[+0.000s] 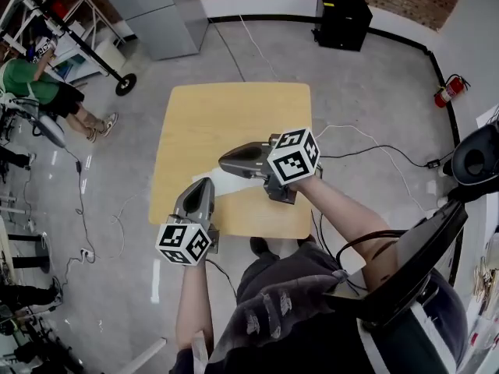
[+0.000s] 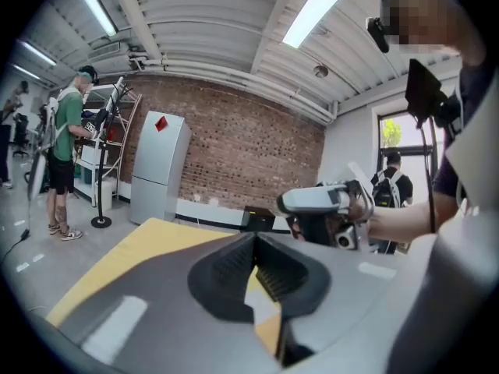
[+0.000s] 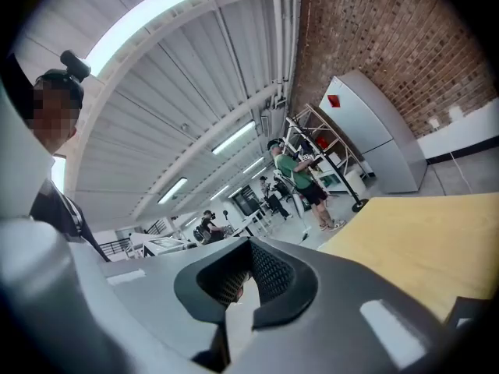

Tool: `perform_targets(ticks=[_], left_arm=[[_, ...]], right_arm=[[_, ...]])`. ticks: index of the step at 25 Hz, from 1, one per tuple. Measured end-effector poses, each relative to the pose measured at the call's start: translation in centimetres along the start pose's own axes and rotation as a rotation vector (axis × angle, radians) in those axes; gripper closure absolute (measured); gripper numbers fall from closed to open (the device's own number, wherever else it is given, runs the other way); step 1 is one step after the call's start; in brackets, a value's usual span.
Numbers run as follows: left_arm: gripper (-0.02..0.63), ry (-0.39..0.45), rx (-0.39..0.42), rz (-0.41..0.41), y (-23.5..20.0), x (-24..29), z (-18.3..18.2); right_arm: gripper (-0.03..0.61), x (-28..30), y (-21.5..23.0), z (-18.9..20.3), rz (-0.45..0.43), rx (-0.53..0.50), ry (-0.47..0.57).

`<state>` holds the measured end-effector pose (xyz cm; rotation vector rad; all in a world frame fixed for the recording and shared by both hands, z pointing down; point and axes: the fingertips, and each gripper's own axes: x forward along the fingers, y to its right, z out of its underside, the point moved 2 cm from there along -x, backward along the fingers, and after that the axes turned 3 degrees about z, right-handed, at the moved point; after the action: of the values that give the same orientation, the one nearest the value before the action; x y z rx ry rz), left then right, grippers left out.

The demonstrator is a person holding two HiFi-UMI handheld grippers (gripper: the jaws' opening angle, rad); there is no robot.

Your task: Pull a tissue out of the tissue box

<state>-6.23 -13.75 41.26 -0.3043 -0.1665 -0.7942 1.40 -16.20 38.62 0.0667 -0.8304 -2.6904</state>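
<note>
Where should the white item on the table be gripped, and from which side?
Likely the white item by its exposed edge, from above, jaws straddling it: it seems to lie flat on the table, offering no upright sides. The left gripper and right gripper, both shut, hide the rest.

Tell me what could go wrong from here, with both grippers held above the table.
The left gripper and right gripper are shut, seemingly empty, and close together; they could bump. The white thing on the table is partly hidden beneath them, so a reach may miss. Cables lie on the floor beside the table: a trip risk.
</note>
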Motion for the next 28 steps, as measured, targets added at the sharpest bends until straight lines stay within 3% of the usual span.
perform_targets(ticks=[8,13,16,28], left_arm=[[0.609,0.033,0.055,-0.071,8.1,-2.7,0.3],[0.609,0.054,0.031,-0.174,13.2,-3.0,0.7],[0.609,0.052,0.042,-0.205,16.0,-2.6,1.7],[0.609,0.146,0.081,-0.287,15.1,-12.4,0.3]], right_arm=[[0.579,-5.3,-4.8,1.5,-0.110,-0.032,0.009],[0.579,-10.0,-6.4,1.5,-0.217,-0.033,-0.008],[0.579,-12.9,-6.2,2.4,-0.230,-0.044,-0.012],[0.580,-10.8,-11.6,3.6,-0.190,-0.121,-0.018]])
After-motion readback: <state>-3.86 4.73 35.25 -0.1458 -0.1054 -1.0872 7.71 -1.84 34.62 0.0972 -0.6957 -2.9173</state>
